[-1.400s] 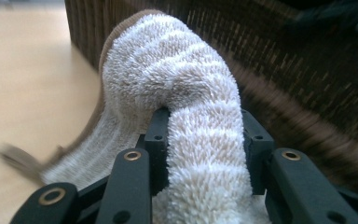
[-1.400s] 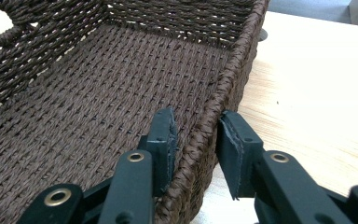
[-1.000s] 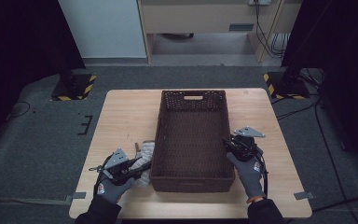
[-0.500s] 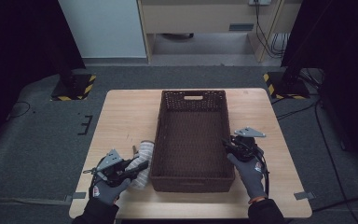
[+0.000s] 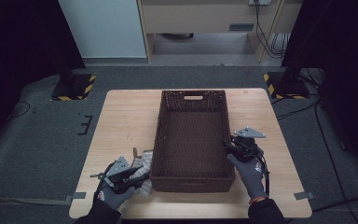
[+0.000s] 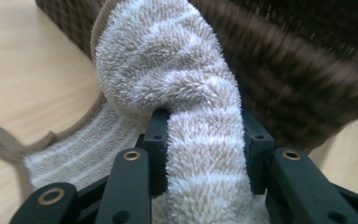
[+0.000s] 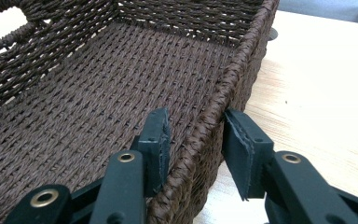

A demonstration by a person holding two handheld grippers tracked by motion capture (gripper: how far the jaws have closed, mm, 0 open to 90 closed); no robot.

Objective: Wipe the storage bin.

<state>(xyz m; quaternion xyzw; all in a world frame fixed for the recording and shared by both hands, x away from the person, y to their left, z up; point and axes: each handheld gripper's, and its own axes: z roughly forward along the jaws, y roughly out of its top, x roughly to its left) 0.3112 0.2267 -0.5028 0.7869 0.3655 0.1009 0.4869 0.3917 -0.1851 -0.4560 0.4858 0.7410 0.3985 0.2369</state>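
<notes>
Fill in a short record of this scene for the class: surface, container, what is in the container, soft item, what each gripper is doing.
surface: wooden table
container: dark brown woven basket, mid-table, long side running away from the person
basket contents: nothing visible inside
soft item: cream terry sock, lying on the table against the basket's near left corner
left gripper: shut on the sock
right gripper: straddles the basket's right wall, one jaw inside, one outside, gaps showing on both sides
</notes>
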